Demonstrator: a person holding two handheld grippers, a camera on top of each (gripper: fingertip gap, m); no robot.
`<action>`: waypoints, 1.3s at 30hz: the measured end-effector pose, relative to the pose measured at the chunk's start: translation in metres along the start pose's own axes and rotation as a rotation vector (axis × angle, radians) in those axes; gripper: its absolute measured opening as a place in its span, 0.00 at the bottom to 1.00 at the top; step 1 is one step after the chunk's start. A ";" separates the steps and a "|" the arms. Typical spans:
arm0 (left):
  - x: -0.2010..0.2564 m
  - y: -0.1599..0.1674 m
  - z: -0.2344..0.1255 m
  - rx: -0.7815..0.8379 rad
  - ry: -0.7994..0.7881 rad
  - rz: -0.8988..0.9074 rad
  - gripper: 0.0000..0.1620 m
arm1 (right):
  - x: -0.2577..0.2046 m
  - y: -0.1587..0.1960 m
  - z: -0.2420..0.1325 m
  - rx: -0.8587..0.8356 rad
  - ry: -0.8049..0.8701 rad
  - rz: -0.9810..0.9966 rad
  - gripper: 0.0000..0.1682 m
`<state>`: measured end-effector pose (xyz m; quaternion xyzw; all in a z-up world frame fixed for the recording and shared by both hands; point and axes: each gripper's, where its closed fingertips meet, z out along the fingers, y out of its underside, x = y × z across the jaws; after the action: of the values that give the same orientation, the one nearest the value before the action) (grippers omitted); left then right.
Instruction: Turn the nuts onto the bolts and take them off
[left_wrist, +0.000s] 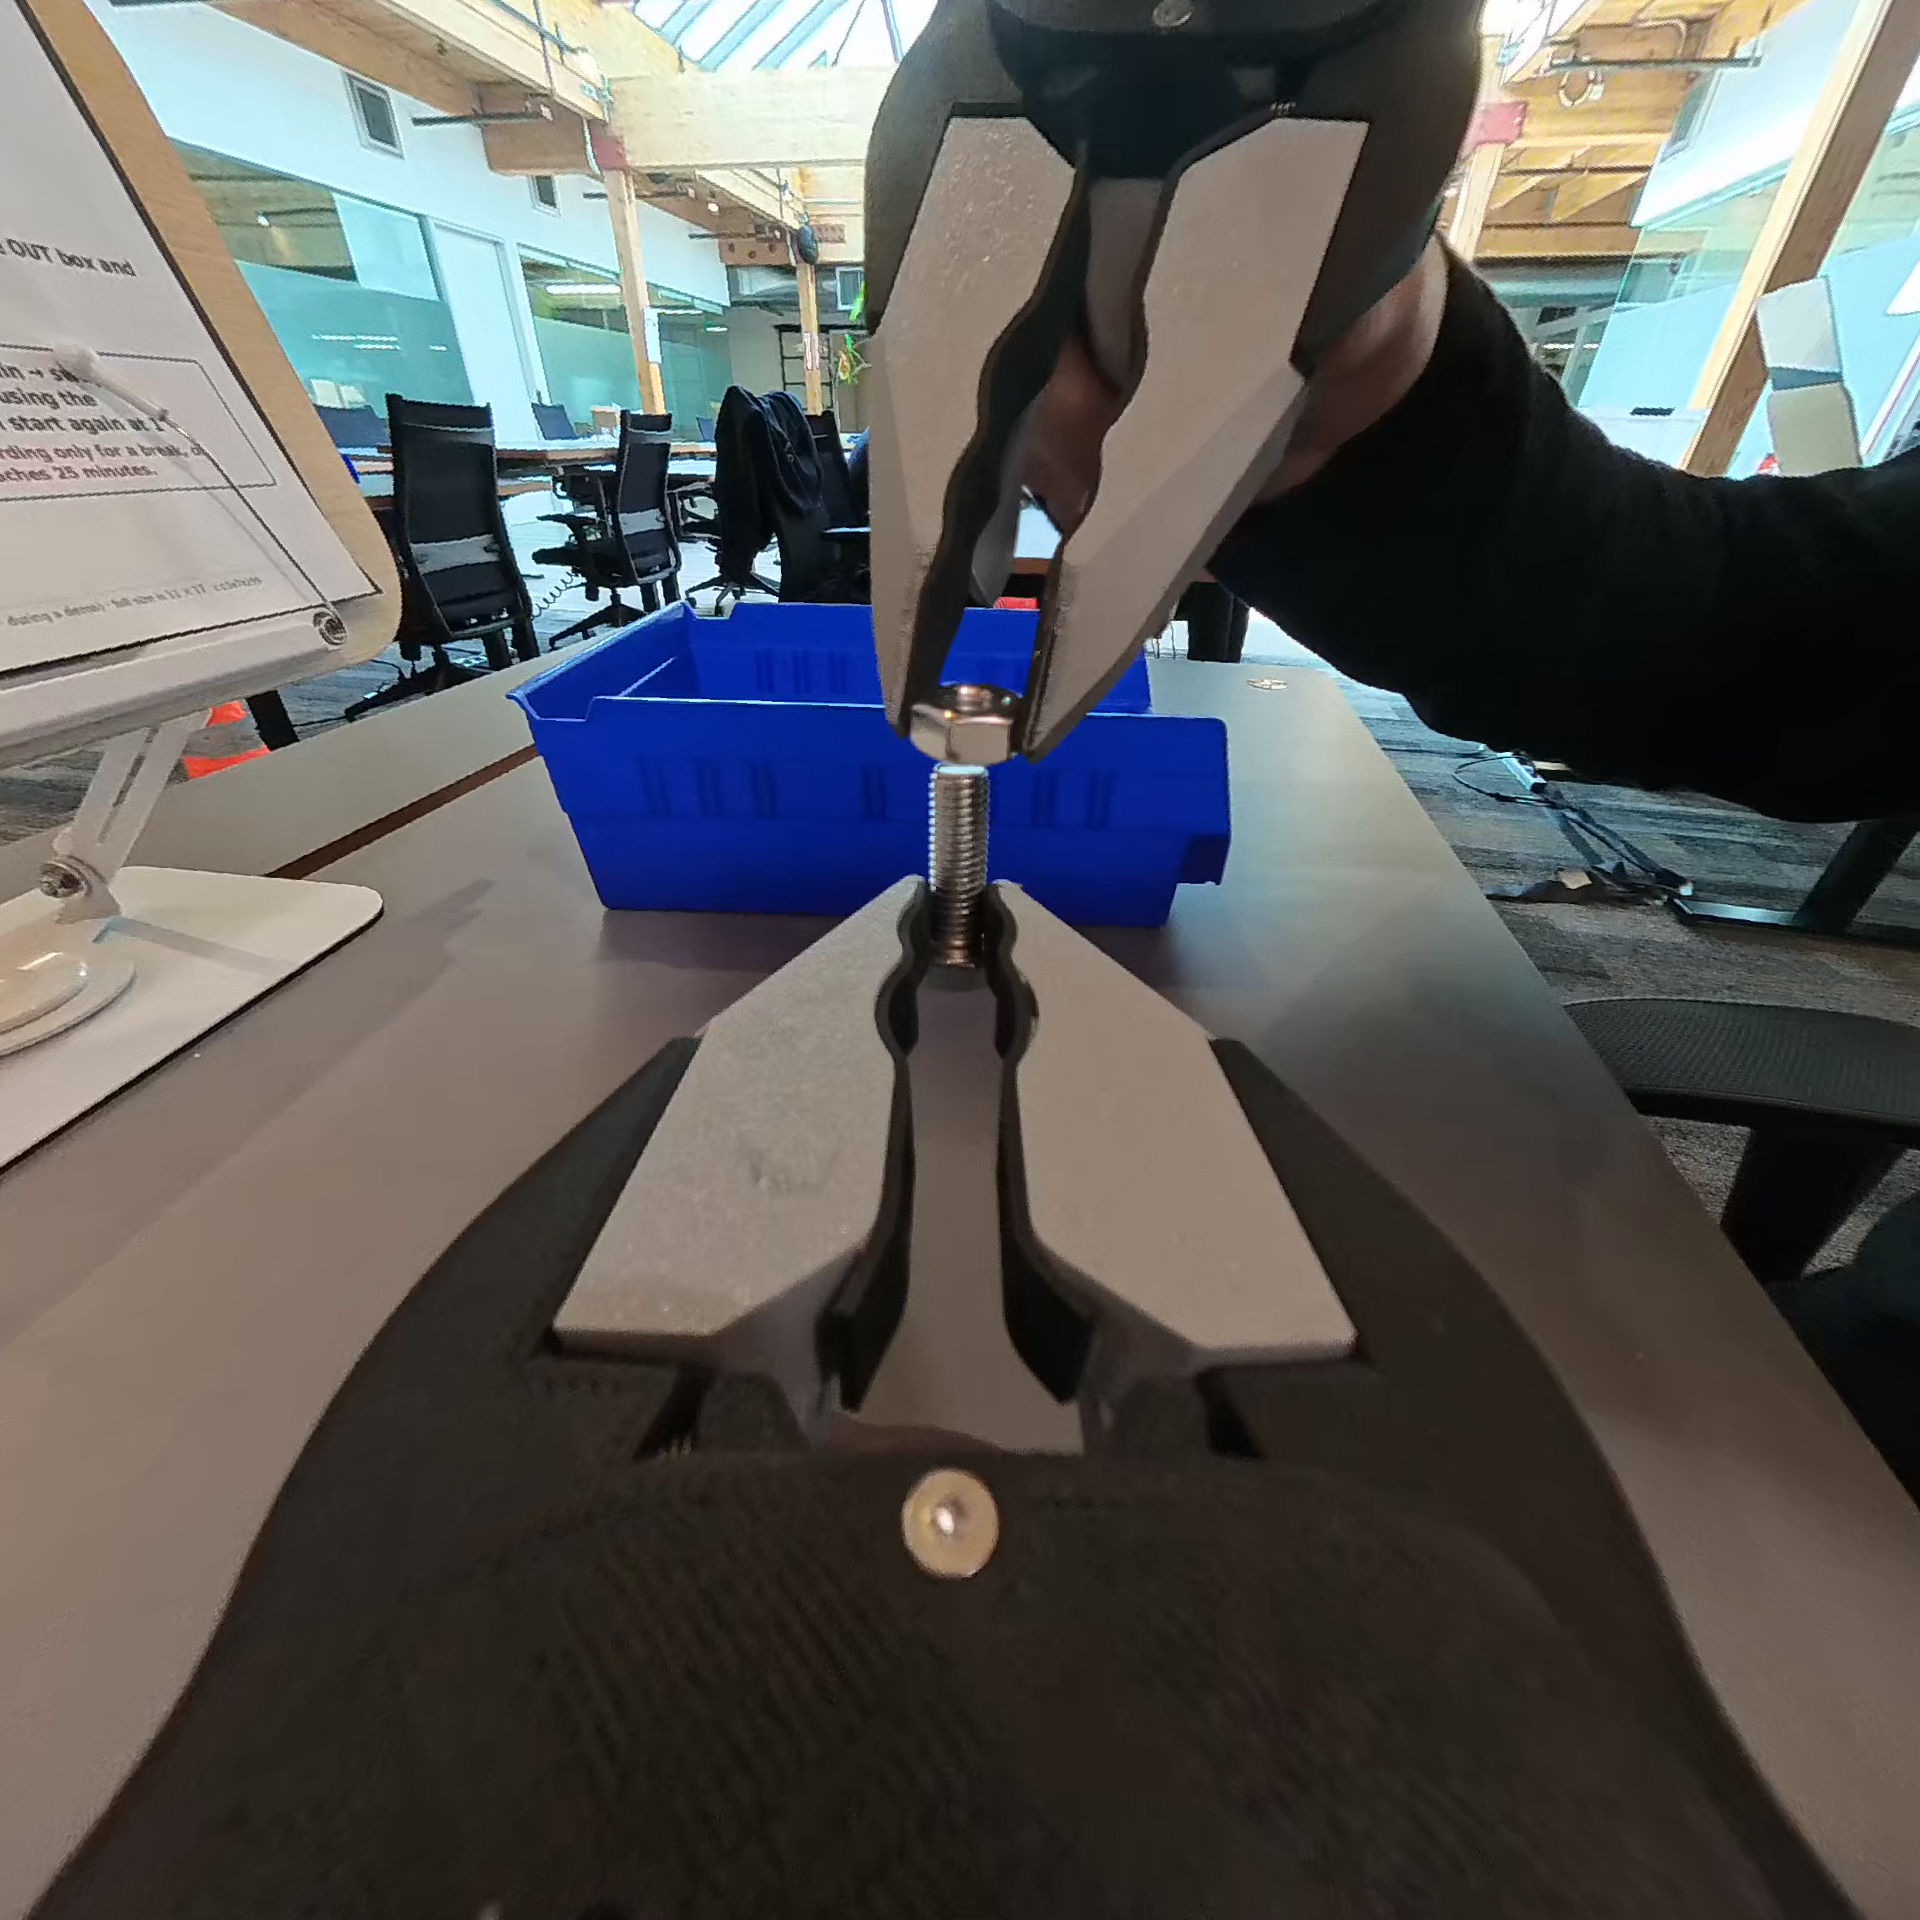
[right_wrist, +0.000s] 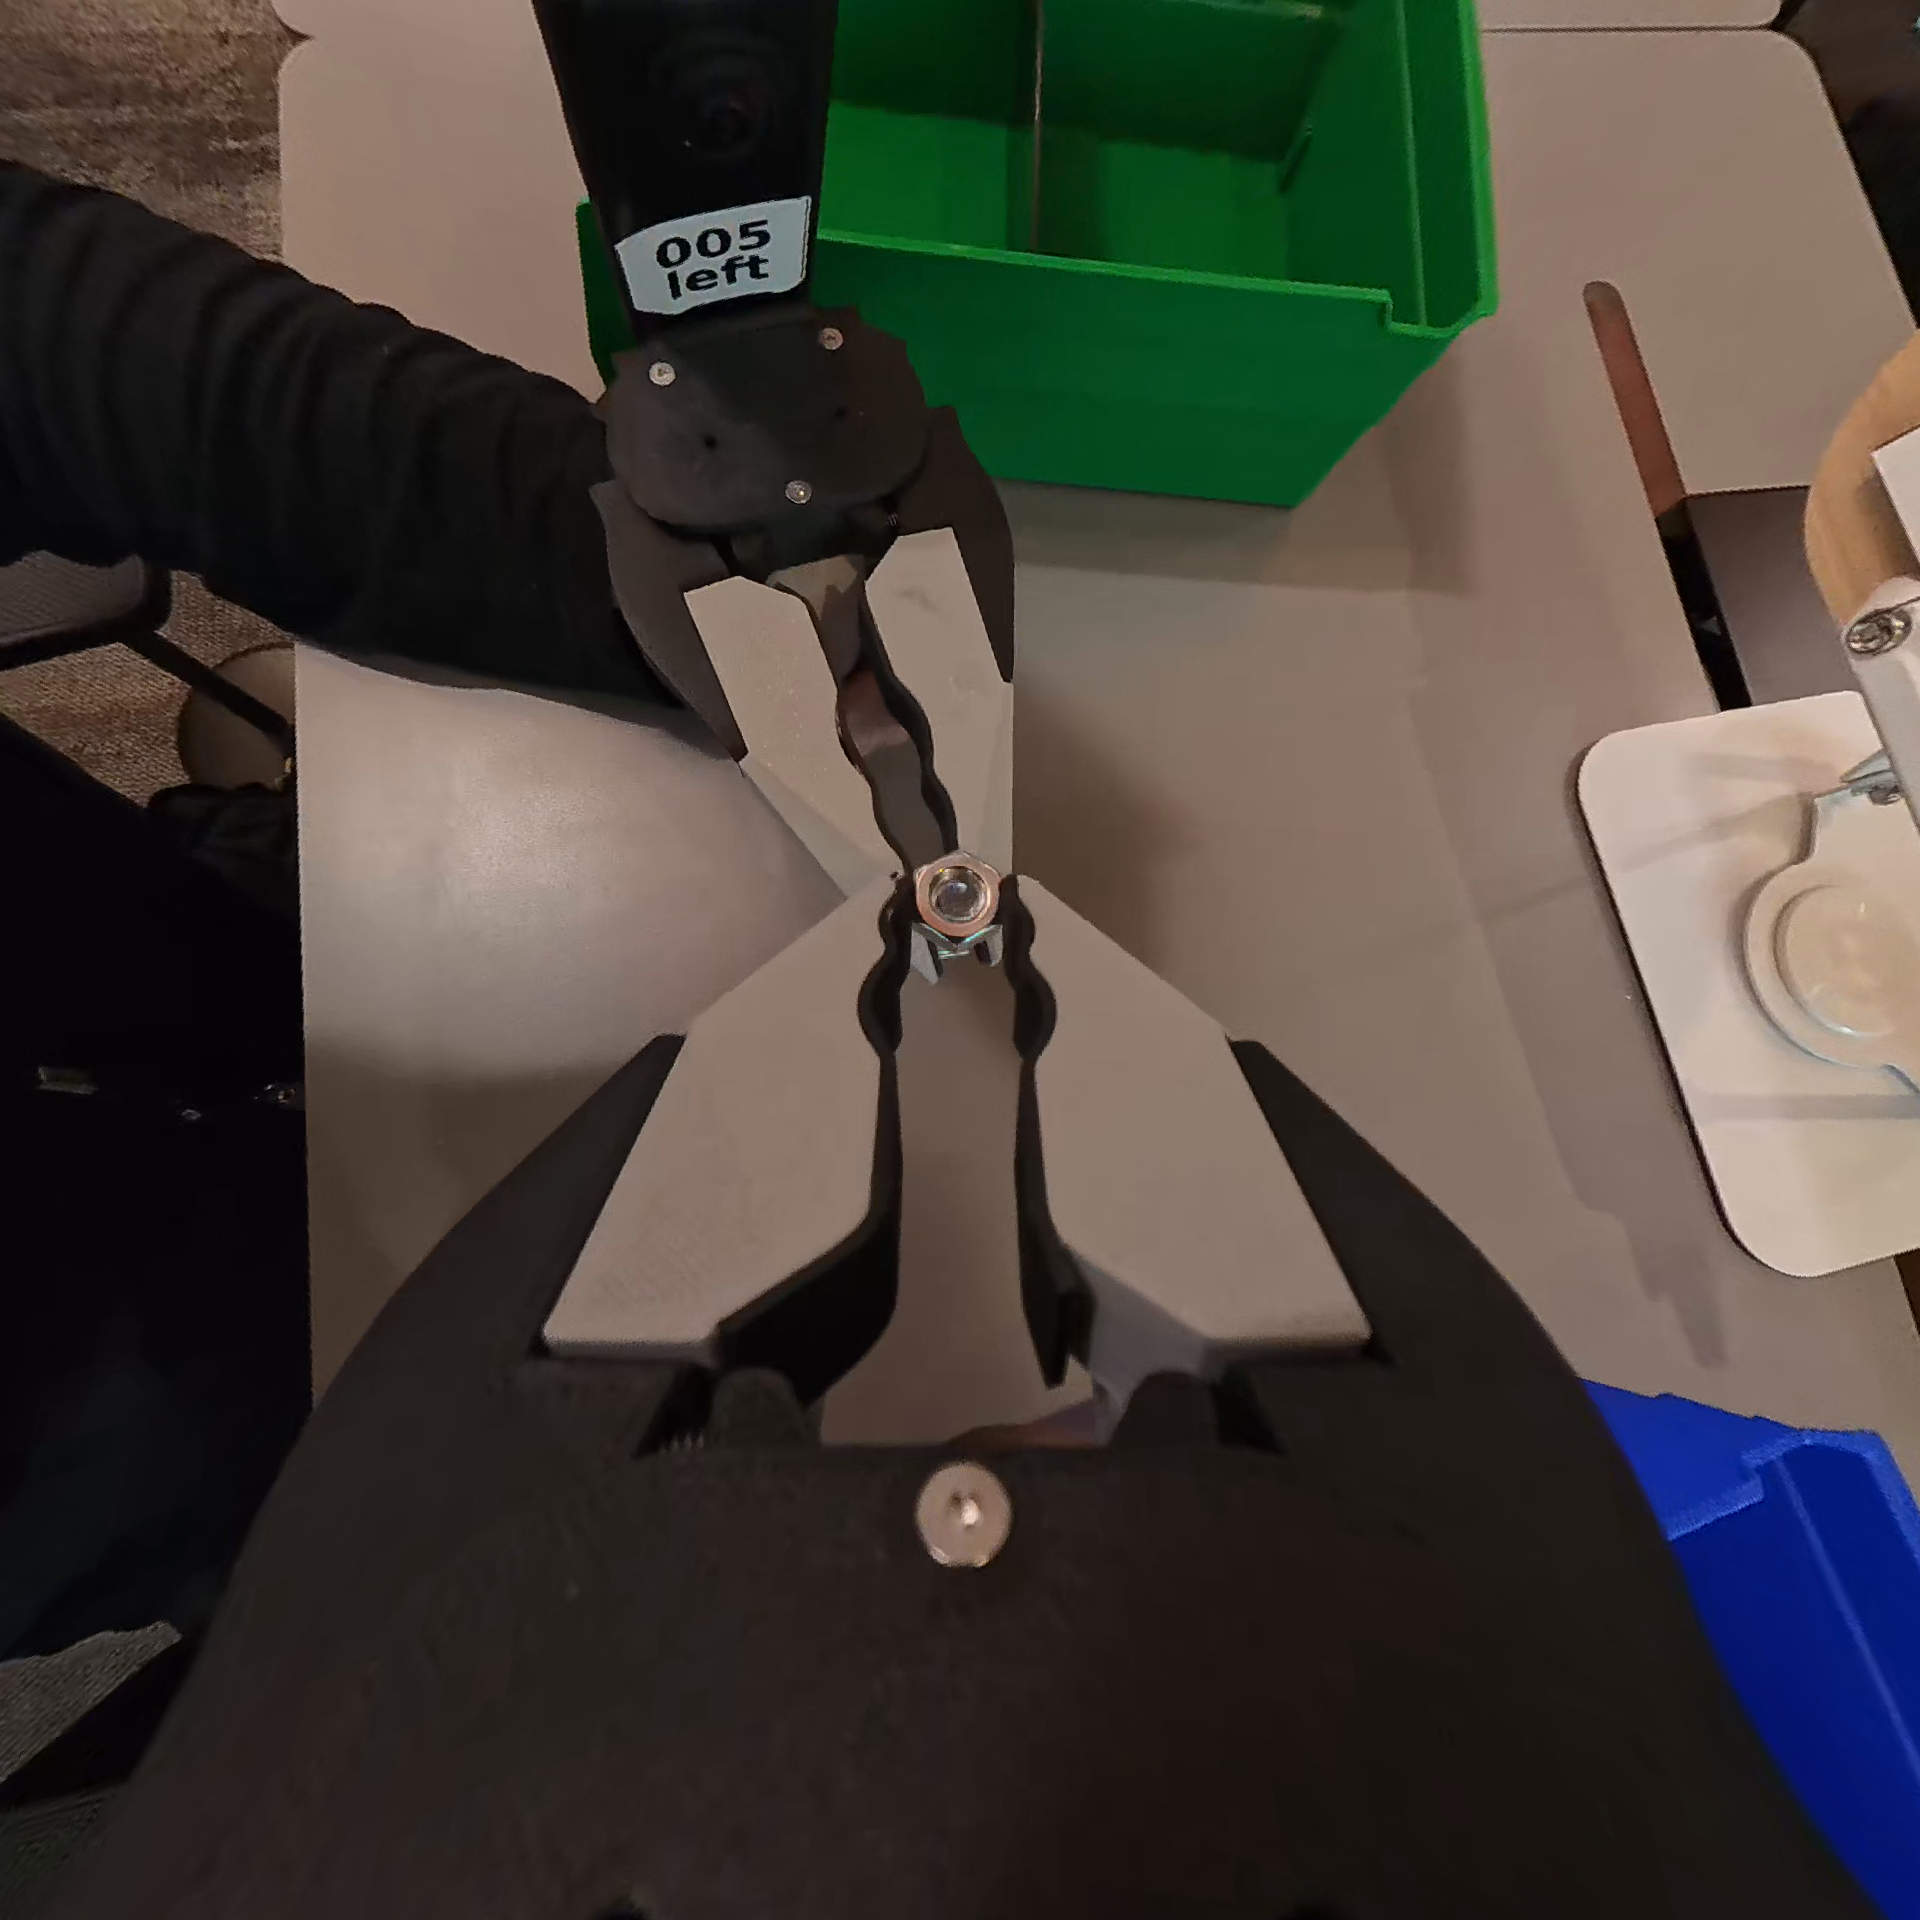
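In the left wrist view my left gripper is shut on a silver bolt, which stands upright with its threaded end up. My right gripper comes down from above, shut on a silver hex nut. The nut sits just at the bolt's tip, lined up with it. I cannot tell whether the threads touch. In the right wrist view my right gripper pinches the nut, and the bolt's end shows through its hole. The left gripper's fingers reach in from the top.
A blue bin stands on the grey table just behind the bolt; its corner shows in the right wrist view. A green bin is beyond the left gripper. A white sign stand is at the left. A chair is at the right. Only a small space, under 4 cm, lies between the two pairs of fingers.
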<state>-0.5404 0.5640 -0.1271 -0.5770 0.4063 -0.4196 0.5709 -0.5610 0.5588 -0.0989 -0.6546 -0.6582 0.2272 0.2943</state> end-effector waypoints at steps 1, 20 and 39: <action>0.000 -0.001 0.000 0.005 0.001 -0.002 0.04 | 0.001 0.000 0.000 0.000 0.002 0.007 0.09; 0.001 -0.004 0.001 0.021 -0.024 0.011 0.04 | 0.000 -0.001 0.002 0.085 -0.040 0.088 0.08; -0.003 -0.005 0.001 0.026 -0.048 0.006 0.04 | 0.004 0.001 0.005 0.108 -0.014 0.098 0.09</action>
<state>-0.5406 0.5672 -0.1221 -0.5782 0.3886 -0.4089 0.5895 -0.5635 0.5632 -0.1024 -0.6677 -0.6142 0.2808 0.3132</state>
